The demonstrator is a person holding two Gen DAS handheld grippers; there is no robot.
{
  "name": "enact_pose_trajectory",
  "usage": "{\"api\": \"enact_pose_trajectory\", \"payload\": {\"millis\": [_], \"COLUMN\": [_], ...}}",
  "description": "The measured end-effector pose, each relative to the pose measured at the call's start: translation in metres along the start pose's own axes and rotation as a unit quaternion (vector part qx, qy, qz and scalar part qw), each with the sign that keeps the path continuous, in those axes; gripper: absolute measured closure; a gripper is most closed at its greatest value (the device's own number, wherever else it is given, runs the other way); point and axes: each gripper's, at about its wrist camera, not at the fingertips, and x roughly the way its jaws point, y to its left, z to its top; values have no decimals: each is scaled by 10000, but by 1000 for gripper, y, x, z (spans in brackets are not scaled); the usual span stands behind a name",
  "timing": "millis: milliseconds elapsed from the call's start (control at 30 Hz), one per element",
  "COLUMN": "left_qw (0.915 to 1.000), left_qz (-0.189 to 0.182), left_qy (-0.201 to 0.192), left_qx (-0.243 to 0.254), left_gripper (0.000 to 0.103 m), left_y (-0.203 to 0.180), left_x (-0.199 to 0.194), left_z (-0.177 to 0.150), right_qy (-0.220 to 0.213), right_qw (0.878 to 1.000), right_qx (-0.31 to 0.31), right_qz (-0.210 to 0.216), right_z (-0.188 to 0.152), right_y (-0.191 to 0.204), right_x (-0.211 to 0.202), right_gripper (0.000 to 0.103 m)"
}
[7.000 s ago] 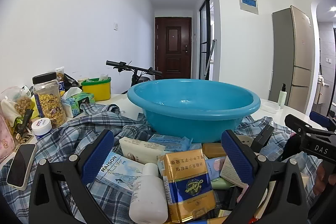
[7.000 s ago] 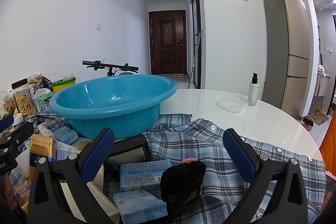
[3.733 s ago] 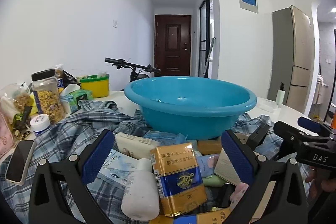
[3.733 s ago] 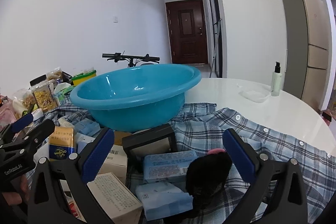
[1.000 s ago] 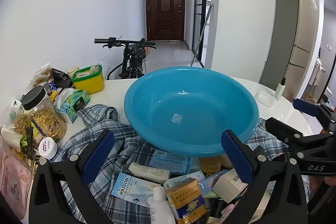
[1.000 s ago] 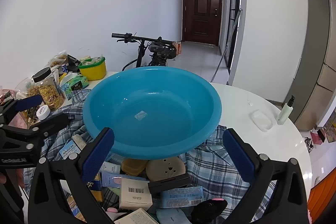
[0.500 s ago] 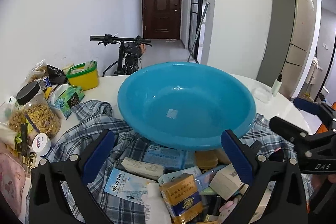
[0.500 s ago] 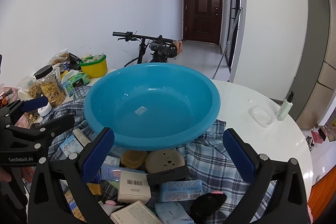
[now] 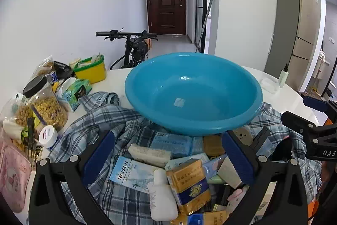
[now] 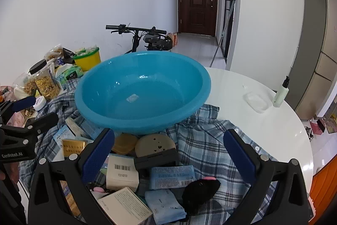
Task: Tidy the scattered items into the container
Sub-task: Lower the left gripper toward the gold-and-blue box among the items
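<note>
An empty blue basin (image 9: 212,119) (image 10: 118,119) stands on a plaid shirt (image 9: 109,119) (image 10: 206,140). In front of it lies a pile of small items. My left gripper (image 9: 168,159) is open and empty above a white bottle (image 9: 162,197), a gold and blue box (image 9: 189,182) and a RAISON carton (image 9: 130,172). My right gripper (image 10: 168,153) is open and empty above a white barcode box (image 10: 122,172), blue tissue packs (image 10: 172,177), a black case (image 10: 155,158) and a black fuzzy thing (image 10: 200,191). Each gripper shows at the edge of the other's view.
Jars of cereal (image 9: 48,104), a white-lidded pot (image 9: 48,136), a green tissue pack (image 9: 78,92) and a yellow tub (image 9: 90,69) crowd the left. A soap dish (image 10: 257,101) and pump bottle (image 10: 281,92) stand on the white table (image 10: 263,125) at right. A bicycle (image 10: 147,37) stands behind.
Both grippers have sunk a little and drawn slightly closer to the pile in front of the basin. Both stay open and empty. No item has moved.
</note>
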Motion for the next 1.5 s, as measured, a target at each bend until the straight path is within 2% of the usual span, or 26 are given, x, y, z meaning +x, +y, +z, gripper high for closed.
{"api": "enact_pose_trajectory", "payload": {"millis": [633,1100,1167,1233,1300,1367,1500], "left_qw": [9962,9961,9962,9963,9956,9942,9951], "left_qz": [-307,-174,-184,-220,-486,-691,-650], "left_qy": [802,833,814,814,797,816,700], "left_qx": [-150,216,242,180,44,-65,237], "left_gripper": [0,0,8,34,41,45,45], "left_y": [-3,-24,-25,-23,-17,-13,-15], "left_x": [42,57,60,63,66,68,62], "left_z": [-45,-52,-53,-53,-54,-54,-51], "right_qy": [584,717,724,729,730,728,748], "right_qw": [9982,9973,9972,9972,9972,9972,9970], "right_qx": [-25,35,60,80,104,131,187], "right_qz": [104,156,153,143,133,123,108], "right_z": [-41,-48,-49,-49,-50,-50,-51], "right_y": [-7,-9,-10,-11,-14,-16,-18], "right_x": [26,35,35,35,35,34,35], "right_gripper": [0,0,0,0,0,0,0]}}
